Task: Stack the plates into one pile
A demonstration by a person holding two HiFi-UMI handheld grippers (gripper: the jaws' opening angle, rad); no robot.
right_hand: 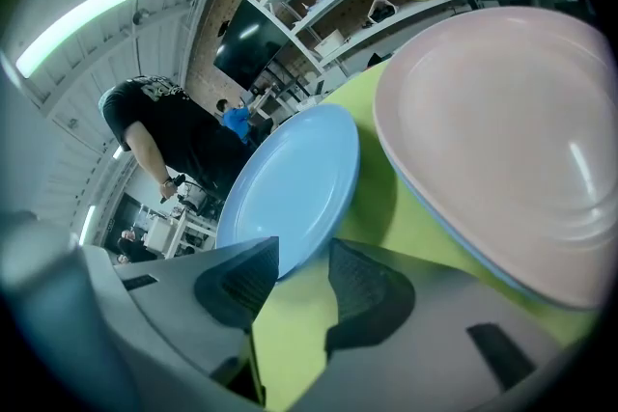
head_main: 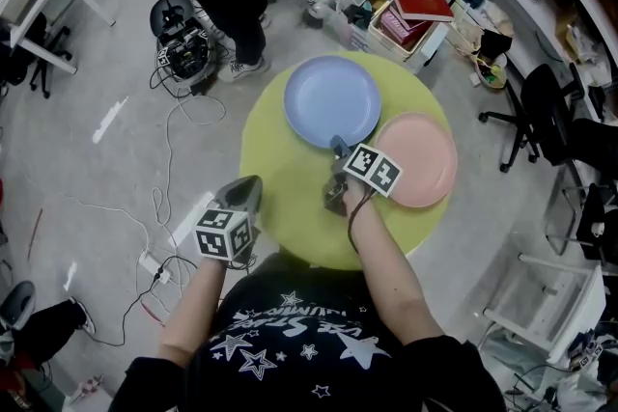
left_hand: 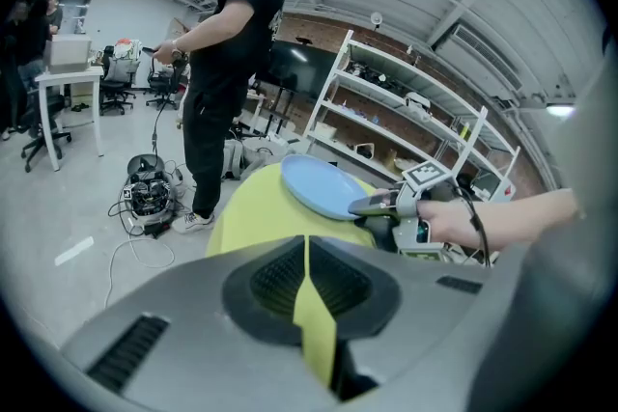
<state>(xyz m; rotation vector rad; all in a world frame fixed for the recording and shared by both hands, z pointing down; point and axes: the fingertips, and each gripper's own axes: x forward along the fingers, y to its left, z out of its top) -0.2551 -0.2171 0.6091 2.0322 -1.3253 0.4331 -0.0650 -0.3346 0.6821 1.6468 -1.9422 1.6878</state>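
Rim is my grab point: blue plate (head_main: 331, 99) looks stiff, slick, chippable. My right gripper (right_hand: 301, 251) has jaws apart at its near edge; left gripper (left_hand: 307, 251) pinched together, empty.

Glossy blue plate (head_main: 331, 99), pink plate (head_main: 418, 159); seemingly matt table (head_main: 275, 159)
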